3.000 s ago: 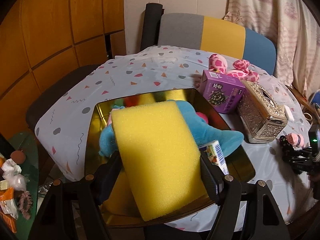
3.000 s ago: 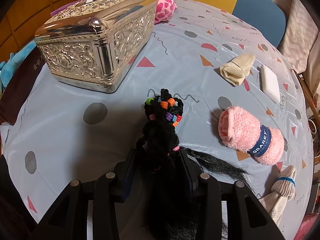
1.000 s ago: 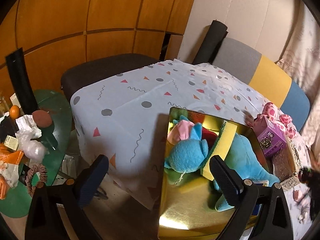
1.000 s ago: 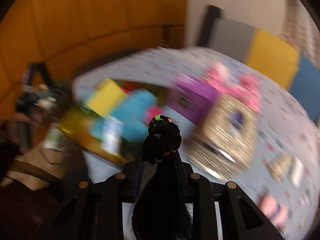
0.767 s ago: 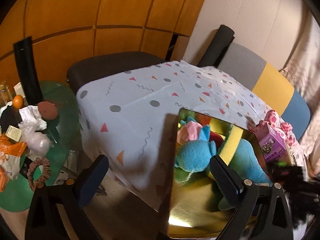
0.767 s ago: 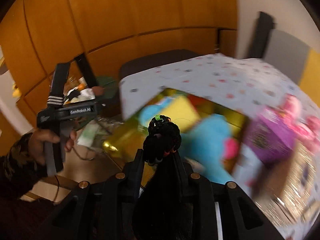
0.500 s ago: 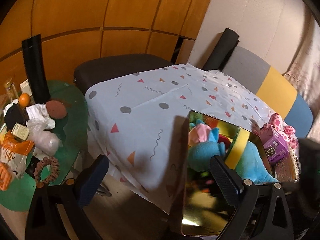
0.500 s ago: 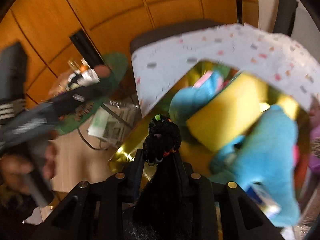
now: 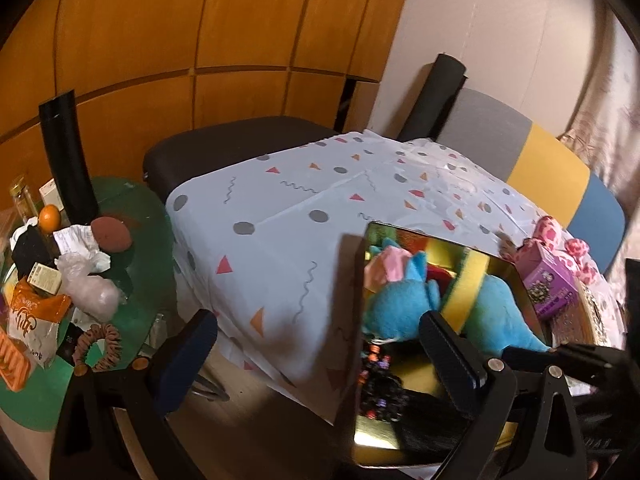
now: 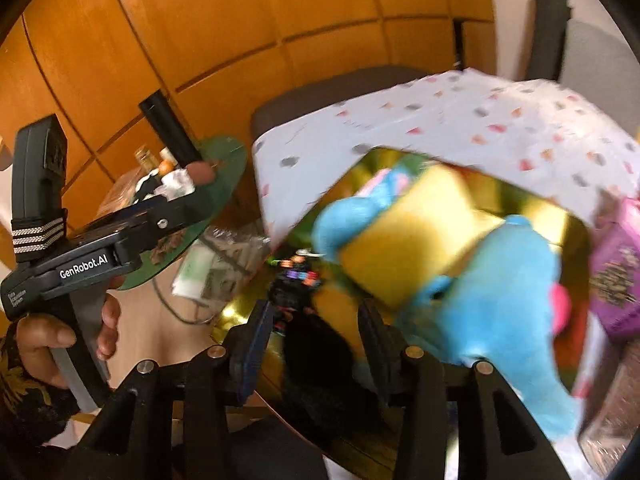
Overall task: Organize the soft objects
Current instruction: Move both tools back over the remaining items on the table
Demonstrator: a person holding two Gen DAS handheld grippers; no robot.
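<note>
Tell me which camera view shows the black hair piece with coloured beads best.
The right wrist view: the black hair piece lies centred between the open right hand-held gripper, over the gold tray. The left wrist view shows it partly hidden behind a finger.

Warm, dim indoor light; fisheye bending and dark corners in both views; right-wrist view motion-blurred.

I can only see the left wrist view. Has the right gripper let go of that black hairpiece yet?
Observer: In the right wrist view the right gripper has jaws that have just been opening; the black hairpiece sits unpinched between them.
Operator: Where is it?
Observer: Over the gold tray's near corner, beaded end close to the blue plush; blur hides any contact.
Operator: And my left gripper?
Observer: The left gripper is held by a hand, in front of the green side table.
</note>
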